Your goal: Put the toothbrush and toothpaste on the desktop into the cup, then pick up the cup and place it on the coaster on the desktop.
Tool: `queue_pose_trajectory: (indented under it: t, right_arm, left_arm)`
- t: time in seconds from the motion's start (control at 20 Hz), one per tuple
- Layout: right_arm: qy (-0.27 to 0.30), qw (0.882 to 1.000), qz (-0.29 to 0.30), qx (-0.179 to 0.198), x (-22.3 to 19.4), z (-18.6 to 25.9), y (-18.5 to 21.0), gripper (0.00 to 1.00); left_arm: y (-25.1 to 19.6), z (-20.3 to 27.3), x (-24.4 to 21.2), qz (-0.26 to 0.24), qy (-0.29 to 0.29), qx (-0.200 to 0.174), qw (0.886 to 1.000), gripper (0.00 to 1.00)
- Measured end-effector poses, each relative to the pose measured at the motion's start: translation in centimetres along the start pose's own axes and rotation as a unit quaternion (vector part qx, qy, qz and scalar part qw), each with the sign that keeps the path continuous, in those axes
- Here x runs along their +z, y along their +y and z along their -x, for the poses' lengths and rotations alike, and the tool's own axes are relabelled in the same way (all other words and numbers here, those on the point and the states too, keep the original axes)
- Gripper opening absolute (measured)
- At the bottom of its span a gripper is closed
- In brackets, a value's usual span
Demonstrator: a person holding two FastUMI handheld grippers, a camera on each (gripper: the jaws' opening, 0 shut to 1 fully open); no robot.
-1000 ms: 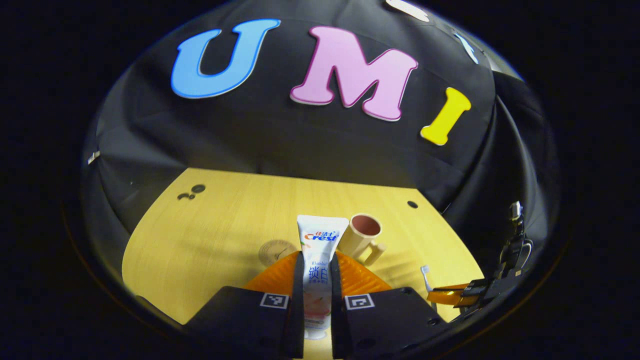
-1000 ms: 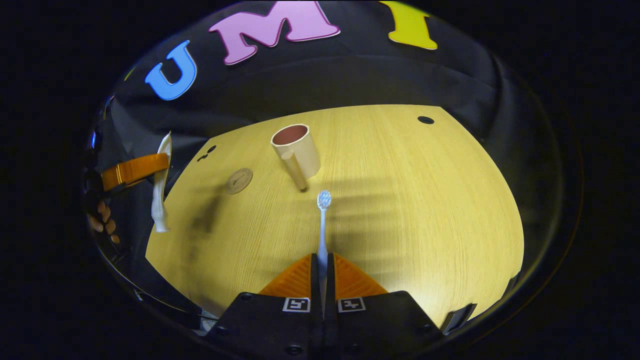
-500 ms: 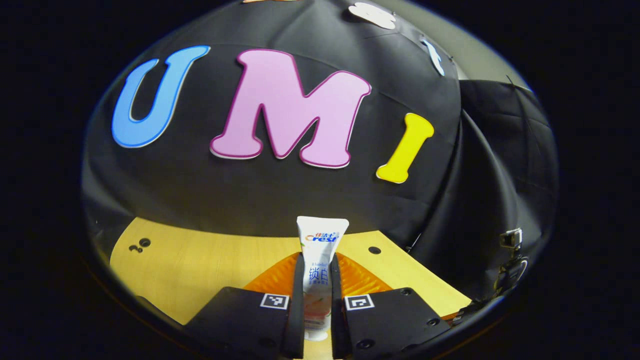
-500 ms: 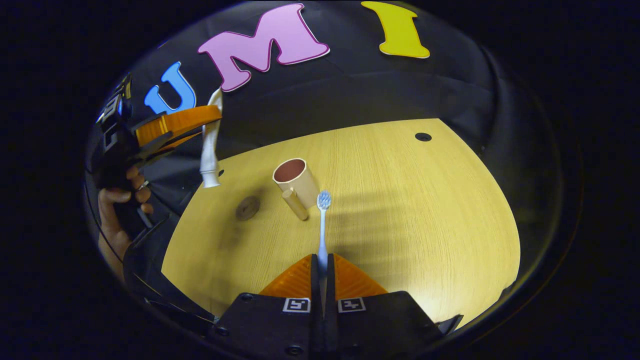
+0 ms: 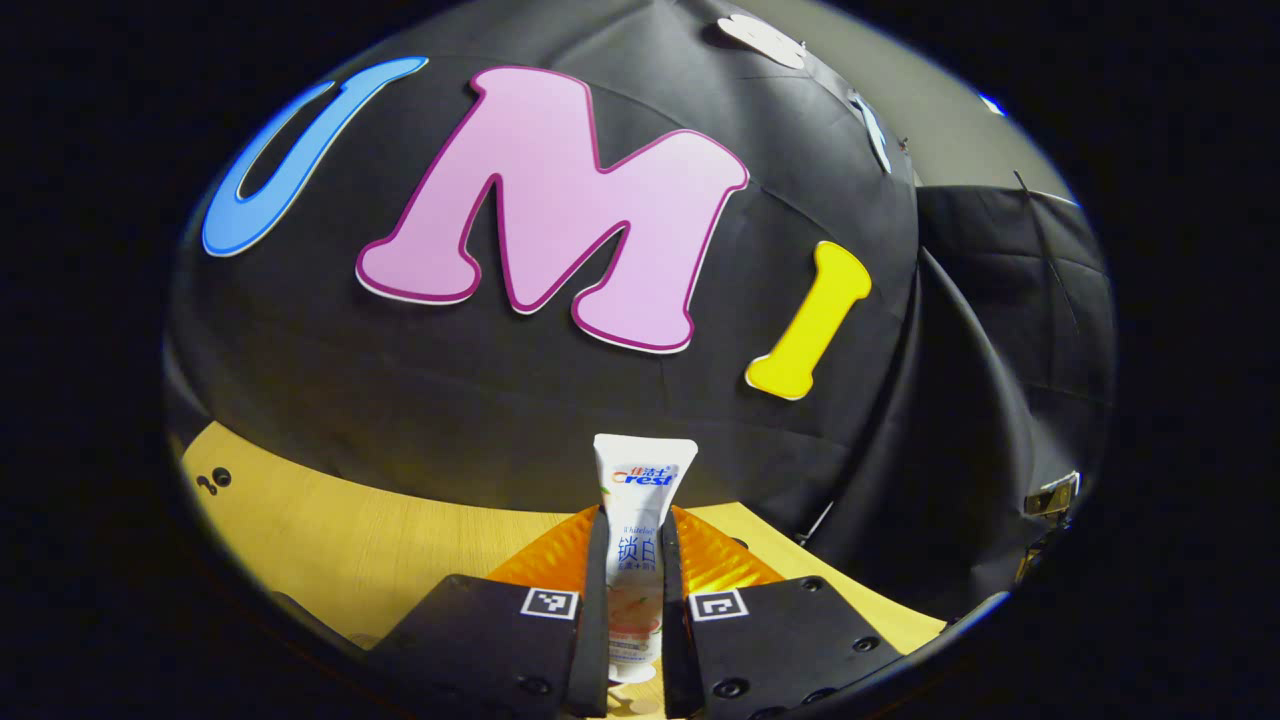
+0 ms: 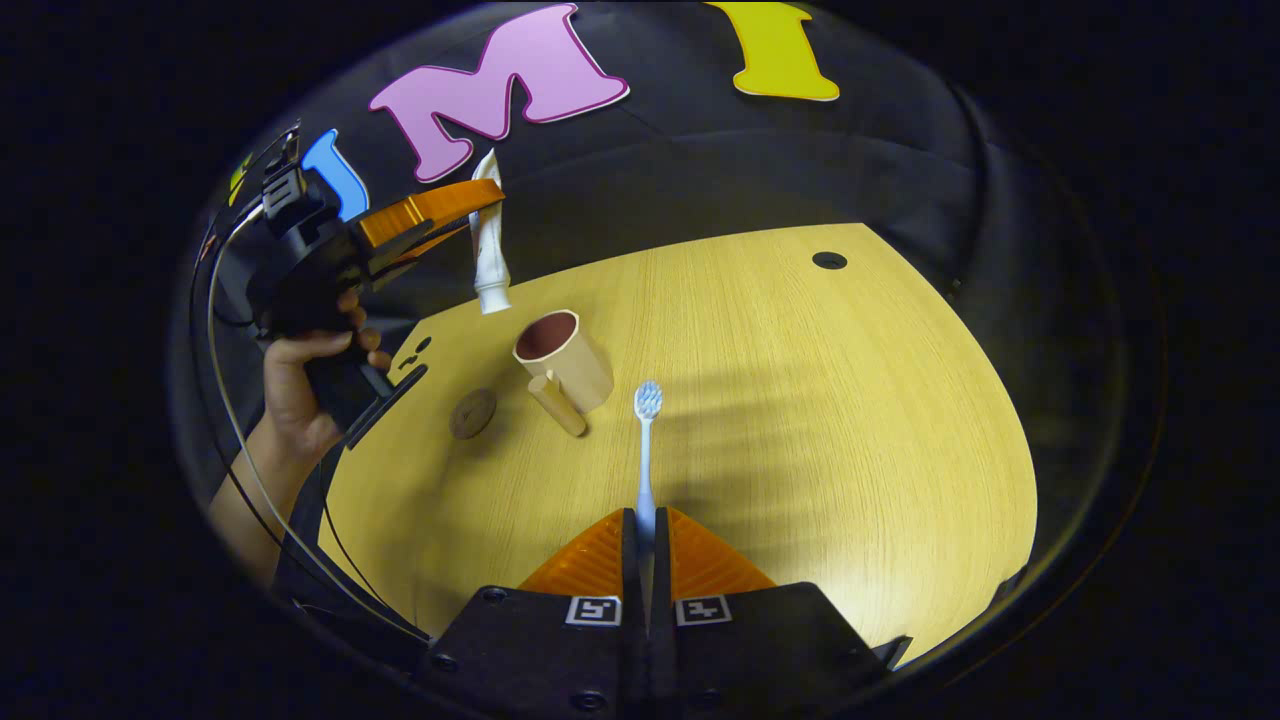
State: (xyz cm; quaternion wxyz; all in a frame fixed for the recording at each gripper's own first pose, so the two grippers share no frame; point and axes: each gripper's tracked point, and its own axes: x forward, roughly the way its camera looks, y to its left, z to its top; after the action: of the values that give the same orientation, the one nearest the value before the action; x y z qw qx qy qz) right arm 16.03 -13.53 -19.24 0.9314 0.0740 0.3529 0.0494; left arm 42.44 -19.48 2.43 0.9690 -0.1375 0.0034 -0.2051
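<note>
White toothpaste (image 5: 640, 520) tube, label unread, pinched upright in left gripper (image 5: 634, 560) above cup (image 6: 562, 358); toothbrush (image 6: 646, 450) clamped in right gripper (image 6: 646, 545).

Dim booth, perhaps slightly edge-warped

A light wooden bench (image 6: 800, 400) carries the things. On it stand a cup (image 6: 562, 358), upright, and a round coaster (image 6: 472, 413) near it.

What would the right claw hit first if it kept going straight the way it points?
Probably bare tabletop. The right claw holds the toothbrush, whose head aims just right of the cup; depth is unclear, so the brush could clip the cup's side.
</note>
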Motion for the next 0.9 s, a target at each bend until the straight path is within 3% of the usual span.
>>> queue_pose_trajectory:
  t: [0.15,0.5,0.7,0.75,0.8,0.9]
  right_arm:
    - [0.008,1.0,-0.008,0.001,-0.4,-0.7,0.0,0.05]
    - [0.012,1.0,-0.008,-0.002,-0.8,-2.8,-0.8,0.05]
    - [0.011,1.0,-0.006,0.0,-1.0,-3.6,-0.7,0.05]
    - [0.013,1.0,-0.004,0.0,-1.1,-3.7,-0.7,0.05]
    - [0.014,1.0,-0.003,0.001,-1.4,-3.8,-0.6,0.05]
    - [0.015,1.0,-0.001,0.002,-1.8,-3.7,-0.5,0.05]
  left_arm:
    - [1.4,-1.9,-2.5,0.005,0.01,0.0,1.0,0.26]
    - [1.8,-3.3,-7.5,-0.042,0.019,-0.004,0.999,0.28]
    - [2.3,-2.3,-9.6,-0.06,0.024,0.008,0.998,0.31]
    - [2.8,-2.2,-10.1,-0.062,0.029,0.015,0.998,0.36]
    - [3.2,-1.8,-10.5,-0.062,0.032,0.021,0.997,0.32]
    - [3.0,-1.1,-11.3,-0.056,0.046,0.014,0.997,0.36]
